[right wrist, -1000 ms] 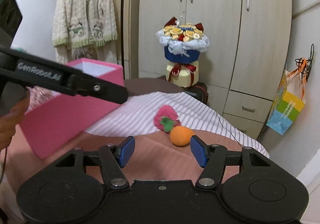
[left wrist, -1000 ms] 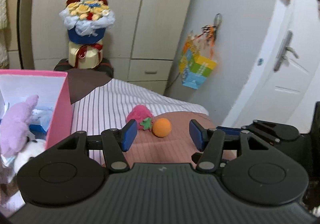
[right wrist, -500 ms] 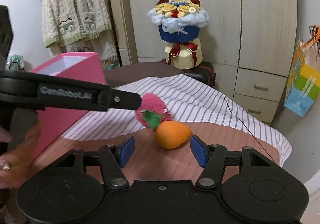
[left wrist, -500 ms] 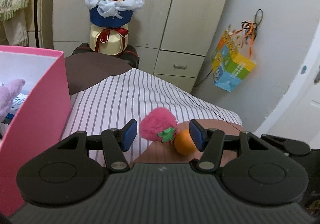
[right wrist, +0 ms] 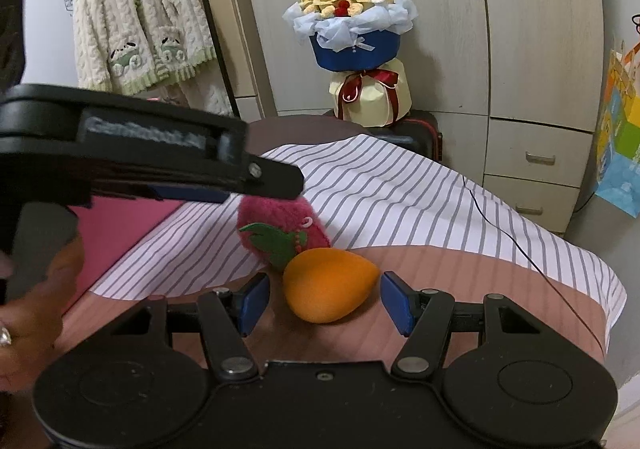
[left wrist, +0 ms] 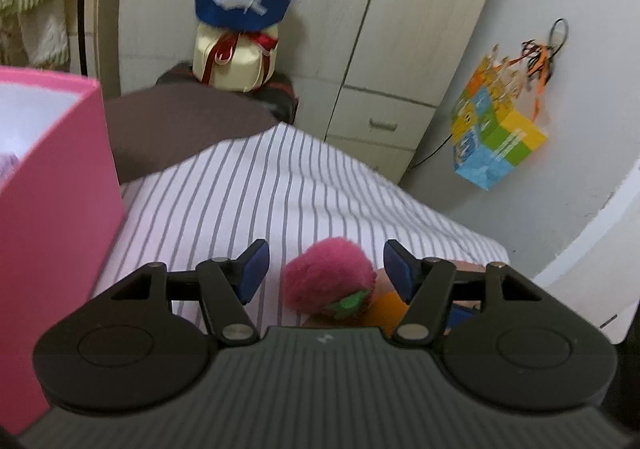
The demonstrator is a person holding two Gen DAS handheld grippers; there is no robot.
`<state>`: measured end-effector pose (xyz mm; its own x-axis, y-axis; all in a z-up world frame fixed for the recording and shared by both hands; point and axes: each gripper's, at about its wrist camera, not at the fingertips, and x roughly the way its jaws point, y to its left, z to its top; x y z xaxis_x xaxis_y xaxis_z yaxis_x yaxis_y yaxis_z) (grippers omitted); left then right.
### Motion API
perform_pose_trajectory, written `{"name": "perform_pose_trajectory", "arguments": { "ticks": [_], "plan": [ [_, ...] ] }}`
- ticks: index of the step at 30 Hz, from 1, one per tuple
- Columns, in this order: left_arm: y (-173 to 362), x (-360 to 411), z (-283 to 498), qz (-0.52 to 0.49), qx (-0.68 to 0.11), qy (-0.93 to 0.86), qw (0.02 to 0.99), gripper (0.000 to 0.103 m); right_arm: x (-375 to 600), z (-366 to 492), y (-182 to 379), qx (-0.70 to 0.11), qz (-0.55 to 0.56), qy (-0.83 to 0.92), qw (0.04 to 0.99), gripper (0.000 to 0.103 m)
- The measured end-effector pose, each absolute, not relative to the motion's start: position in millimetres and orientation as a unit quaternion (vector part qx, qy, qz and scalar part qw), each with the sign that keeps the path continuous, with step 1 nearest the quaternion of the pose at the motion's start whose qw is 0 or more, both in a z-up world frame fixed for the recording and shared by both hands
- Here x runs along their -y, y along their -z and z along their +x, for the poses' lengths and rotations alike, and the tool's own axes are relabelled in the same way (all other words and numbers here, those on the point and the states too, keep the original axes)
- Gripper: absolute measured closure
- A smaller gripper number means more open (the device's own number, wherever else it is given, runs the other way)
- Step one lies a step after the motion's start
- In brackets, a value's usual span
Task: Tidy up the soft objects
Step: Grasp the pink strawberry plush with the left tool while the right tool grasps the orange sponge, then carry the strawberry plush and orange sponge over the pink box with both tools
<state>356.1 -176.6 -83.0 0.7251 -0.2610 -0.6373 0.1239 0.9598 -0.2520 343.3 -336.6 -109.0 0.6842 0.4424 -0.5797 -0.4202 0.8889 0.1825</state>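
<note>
Two soft toys touch on the bed: a pink plush strawberry (left wrist: 329, 276) between your wide-open left gripper (left wrist: 326, 269), and an orange plush (right wrist: 329, 285), half hidden there, between your wide-open right gripper (right wrist: 325, 303). The pink box (left wrist: 52, 185) stands left.

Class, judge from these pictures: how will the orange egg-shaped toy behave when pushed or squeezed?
The orange toy looks matte and foam-like, so it probably squashes and feels light. Its rounded, tapered shape suggests it may roll in a curve if nudged. The open right claw brackets it, not yet touching.
</note>
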Motion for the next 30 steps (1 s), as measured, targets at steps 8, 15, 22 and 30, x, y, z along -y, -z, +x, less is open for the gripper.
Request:
{"name": "perform_pose_trajectory", "arguments": {
  "ticks": [8, 15, 22, 30],
  "plan": [
    [105, 169, 363, -0.157, -0.372, 0.093, 0.91, 0.041, 333, 344, 112, -0.312, 0.003, -0.229, 0.922, 0.044],
    [111, 179, 356, -0.146, -0.364, 0.102, 0.914, 0.055, 339, 329, 111, -0.304, 0.007, -0.212, 0.929, 0.049],
    [104, 187, 337, -0.105, -0.34, 0.103, 0.929, 0.059, 339, 303, 108, -0.294, -0.006, -0.18, 0.939, 0.049],
    [85, 177, 298, -0.075, -0.317, 0.106, 0.939, 0.059, 337, 270, 102, -0.287, 0.005, -0.156, 0.945, 0.049]
  ]
}}
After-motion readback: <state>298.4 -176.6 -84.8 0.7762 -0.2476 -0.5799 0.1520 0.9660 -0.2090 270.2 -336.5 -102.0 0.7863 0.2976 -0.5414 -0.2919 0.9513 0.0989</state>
